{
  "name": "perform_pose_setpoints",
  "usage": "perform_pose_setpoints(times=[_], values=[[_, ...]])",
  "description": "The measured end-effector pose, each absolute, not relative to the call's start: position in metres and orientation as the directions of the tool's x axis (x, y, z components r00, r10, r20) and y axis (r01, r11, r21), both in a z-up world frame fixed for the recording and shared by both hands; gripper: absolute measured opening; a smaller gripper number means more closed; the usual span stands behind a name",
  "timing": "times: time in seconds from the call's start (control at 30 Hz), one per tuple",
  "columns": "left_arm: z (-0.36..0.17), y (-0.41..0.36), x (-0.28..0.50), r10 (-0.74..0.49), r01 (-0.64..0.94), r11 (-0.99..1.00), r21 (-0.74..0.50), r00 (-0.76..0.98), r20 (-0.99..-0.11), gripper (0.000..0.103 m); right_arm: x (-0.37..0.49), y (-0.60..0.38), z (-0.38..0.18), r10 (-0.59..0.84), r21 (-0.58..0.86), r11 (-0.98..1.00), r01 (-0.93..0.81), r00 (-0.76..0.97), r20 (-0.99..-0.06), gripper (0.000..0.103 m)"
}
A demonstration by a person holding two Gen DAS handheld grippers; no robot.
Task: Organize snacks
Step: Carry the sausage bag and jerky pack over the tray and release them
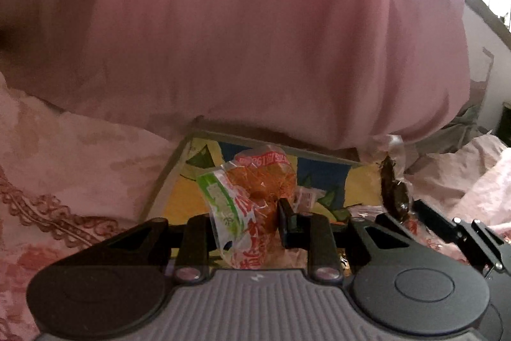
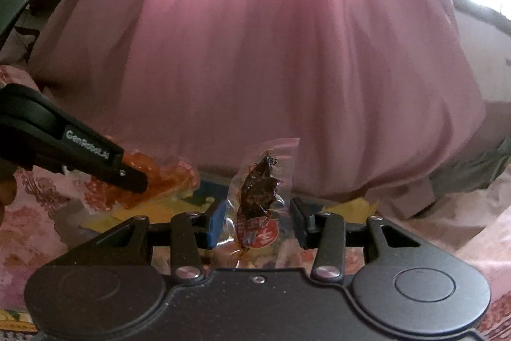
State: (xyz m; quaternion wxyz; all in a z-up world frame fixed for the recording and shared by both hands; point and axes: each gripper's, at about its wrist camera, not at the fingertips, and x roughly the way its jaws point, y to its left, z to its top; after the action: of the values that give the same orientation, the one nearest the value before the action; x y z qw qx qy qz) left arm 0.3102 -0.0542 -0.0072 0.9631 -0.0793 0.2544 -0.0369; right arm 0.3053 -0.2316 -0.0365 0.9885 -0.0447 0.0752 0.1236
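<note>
Left claw (image 1: 247,213) clamped on crinkly clear packets (image 1: 252,197), orange-red and green print. Right claw (image 2: 255,222) pinches a glossy vacuum pouch (image 2: 260,190) of dark, knobbly meat. Both held above a yellow-blue printed box (image 1: 322,171); pleated pink curtain (image 2: 255,53) behind.

curtain (image 1: 255,31): plain pink, upper frame | bedding (image 1: 73,168): pale pink, red floral | box (image 1: 322,178): yellow, blue, green | centre packet (image 1: 255,197): orange, green-white, red print | right packet (image 2: 260,190): clear, dark brown, red label
</note>
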Motion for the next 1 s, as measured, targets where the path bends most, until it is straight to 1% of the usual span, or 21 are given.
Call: perform_pose_setpoints(times=[0.23,0.37,0.43,0.7,0.77,0.87,0.93,1.0], values=[[-0.026,-0.068,0.334,-0.110,0.033,0.987,-0.158,0.852,-0.512,0.027,0.327,-0.229,-0.051,0.250,-0.046,0.963,-0.267,0.941,-0.230,0.046],[-0.032,-0.069,0.343,-0.114,0.030,0.985,-0.167,0.846,-0.520,0.027,0.328,-0.226,-0.053,0.248,-0.044,0.963,-0.267,0.936,-0.251,0.047],[-0.032,-0.069,0.342,-0.113,0.024,0.984,-0.175,0.848,-0.518,0.027,0.327,-0.227,-0.054,0.250,-0.034,0.963,-0.267,0.933,-0.259,0.051],[-0.026,-0.066,0.342,-0.093,0.000,0.985,-0.170,0.838,-0.538,0.029,0.334,-0.226,-0.058,0.250,-0.027,0.963,-0.268,0.926,-0.283,0.052],[-0.026,-0.065,0.342,-0.089,-0.001,0.987,-0.163,0.831,-0.549,0.034,0.333,-0.225,-0.058,0.247,-0.029,0.964,-0.266,0.926,-0.284,0.052],[-0.027,-0.062,0.342,-0.079,-0.006,0.989,-0.146,0.820,-0.566,0.042,0.335,-0.225,-0.056,0.241,-0.036,0.964,-0.262,0.927,-0.288,0.063],[-0.027,-0.060,0.339,-0.075,-0.011,0.989,-0.150,0.826,-0.559,0.061,0.333,-0.225,-0.054,0.242,-0.028,0.965,-0.261,0.926,-0.288,0.071],[-0.024,-0.059,0.335,-0.060,-0.019,0.990,-0.139,0.837,-0.543,0.072,0.330,-0.226,-0.053,0.246,-0.018,0.965,-0.261,0.926,-0.287,0.075]])
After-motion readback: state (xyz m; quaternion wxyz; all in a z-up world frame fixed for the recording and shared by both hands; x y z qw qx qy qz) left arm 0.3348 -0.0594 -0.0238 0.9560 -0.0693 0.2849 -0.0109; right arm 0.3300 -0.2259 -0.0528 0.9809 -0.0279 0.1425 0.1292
